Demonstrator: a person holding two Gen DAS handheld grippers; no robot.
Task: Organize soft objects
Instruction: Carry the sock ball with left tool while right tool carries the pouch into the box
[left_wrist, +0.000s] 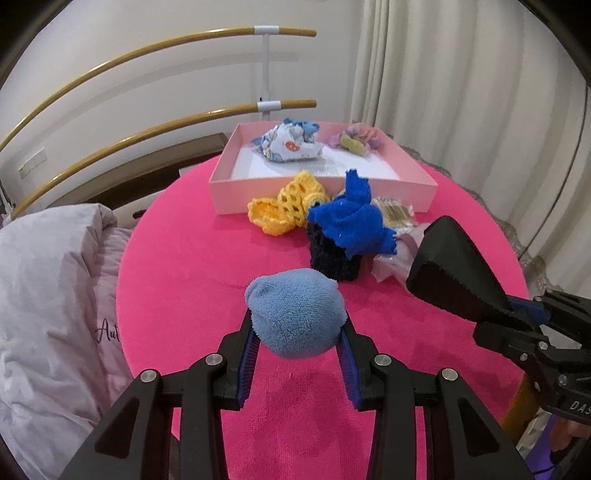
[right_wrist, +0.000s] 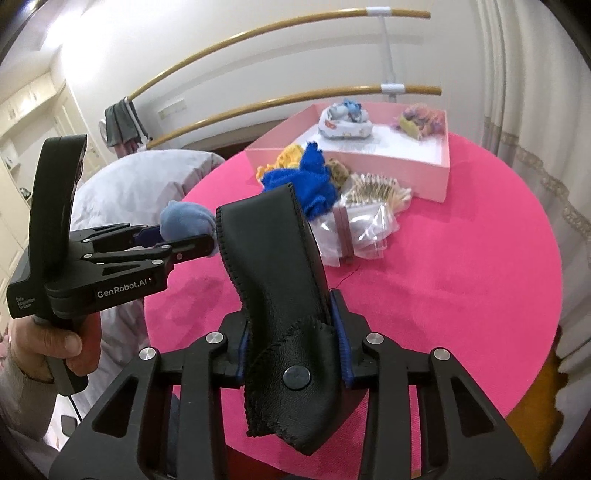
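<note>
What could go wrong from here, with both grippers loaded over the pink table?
1. The left gripper pinches only the lower part of the light blue sock ball; the bulging, squashy ball may squirt out.
2. The right gripper holds the black leather pouch near its snap end, so the long free end may sag or swing into the blue cloth pile.
3. The pink box has a raised wall with the yellow crochet piece against it; a low approach may snag.

- home bedroom
- crumpled pale pink quilt (left_wrist: 48, 280) on a bed beside the round pink-clothed table (left_wrist: 207, 258)
- cream pleated curtains (left_wrist: 443, 85)
- white built-in cupboards (right_wrist: 22, 122)
- wall-mounted wooden rails (left_wrist: 147, 55)
</note>
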